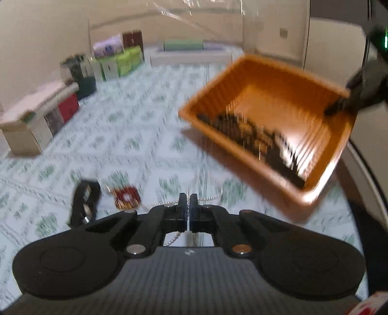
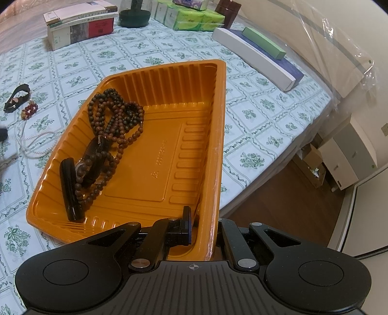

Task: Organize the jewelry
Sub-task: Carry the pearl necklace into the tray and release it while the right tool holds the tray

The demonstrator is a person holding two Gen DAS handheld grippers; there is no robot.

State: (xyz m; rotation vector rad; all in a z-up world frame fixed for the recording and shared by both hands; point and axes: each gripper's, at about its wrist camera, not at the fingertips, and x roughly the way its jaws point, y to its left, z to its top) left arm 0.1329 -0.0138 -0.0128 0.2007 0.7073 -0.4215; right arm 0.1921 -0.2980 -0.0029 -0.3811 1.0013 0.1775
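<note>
Floral cloth (image 2: 254, 116); right claw (image 2: 203, 223) clamps ribbed orange tray (image 2: 145, 169); left claw (image 1: 188, 201) seemingly pinches bead chain (image 1: 157, 204).

Bed in a beige-walled room

A floral-patterned sheet (image 2: 254, 116) covers the bed; brown wood floor (image 2: 278, 201) and white drawers (image 2: 351, 155) lie beside it.

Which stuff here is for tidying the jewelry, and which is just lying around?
For the job: orange tray, brown bead necklace, silver chain, red bead charm, black bracelet.

Just lying about: book boxes, green tissue packs, long white box.
</note>
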